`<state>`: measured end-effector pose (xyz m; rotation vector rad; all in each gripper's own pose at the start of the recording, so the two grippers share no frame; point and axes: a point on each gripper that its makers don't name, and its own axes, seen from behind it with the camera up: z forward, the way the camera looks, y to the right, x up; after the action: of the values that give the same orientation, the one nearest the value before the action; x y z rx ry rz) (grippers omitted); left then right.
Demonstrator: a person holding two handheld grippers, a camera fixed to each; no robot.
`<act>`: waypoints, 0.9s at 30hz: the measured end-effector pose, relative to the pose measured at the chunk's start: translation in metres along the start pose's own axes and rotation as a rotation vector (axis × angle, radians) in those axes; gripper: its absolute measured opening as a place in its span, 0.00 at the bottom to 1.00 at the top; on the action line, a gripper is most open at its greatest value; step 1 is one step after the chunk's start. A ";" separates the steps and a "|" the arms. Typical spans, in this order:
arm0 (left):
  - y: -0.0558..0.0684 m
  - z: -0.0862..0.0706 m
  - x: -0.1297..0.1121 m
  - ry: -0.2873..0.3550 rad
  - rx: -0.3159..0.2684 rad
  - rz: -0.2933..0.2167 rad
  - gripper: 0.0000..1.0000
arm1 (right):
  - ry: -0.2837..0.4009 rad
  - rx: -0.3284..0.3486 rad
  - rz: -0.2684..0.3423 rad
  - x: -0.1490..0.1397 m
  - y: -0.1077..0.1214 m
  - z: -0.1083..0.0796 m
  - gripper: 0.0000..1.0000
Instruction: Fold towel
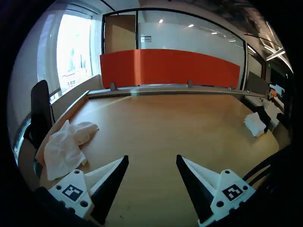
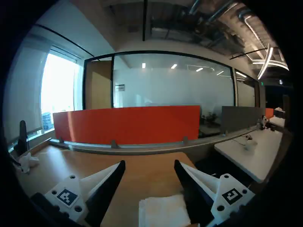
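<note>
A crumpled white towel [image 1: 68,145] lies at the left edge of the wooden table [image 1: 166,125] in the left gripper view. My left gripper [image 1: 152,160] hovers open over bare wood, to the right of that towel and apart from it. A stack of folded white towels [image 1: 255,124] rests at the table's right edge. In the right gripper view the folded towels [image 2: 163,212] lie just below my open right gripper [image 2: 149,166], between its fingers but untouched. The crumpled towel [image 2: 27,160] appears far off at the left.
An orange divider panel [image 1: 170,68] closes the table's far side. A black chair [image 1: 39,109] stands at the left by the window. A white desk [image 2: 250,151] with small items lies to the right, across a gap.
</note>
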<state>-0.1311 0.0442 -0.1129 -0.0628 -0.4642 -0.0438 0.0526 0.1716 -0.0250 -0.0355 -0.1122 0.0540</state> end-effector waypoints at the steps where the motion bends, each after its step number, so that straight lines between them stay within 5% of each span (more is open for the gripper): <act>1: -0.002 0.001 0.006 0.013 0.004 -0.003 0.93 | 0.002 0.005 -0.003 0.001 -0.004 0.001 1.00; 11: -0.029 0.019 0.077 0.164 0.034 -0.014 0.93 | 0.002 0.074 -0.004 0.003 -0.060 0.010 1.00; 27: -0.051 0.041 0.177 0.353 0.035 -0.024 0.93 | 0.075 0.096 -0.005 0.032 -0.150 0.026 1.00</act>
<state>0.0061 -0.0091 0.0059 -0.0146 -0.1129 -0.0692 0.0896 0.0245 0.0098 0.0588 -0.0346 0.0529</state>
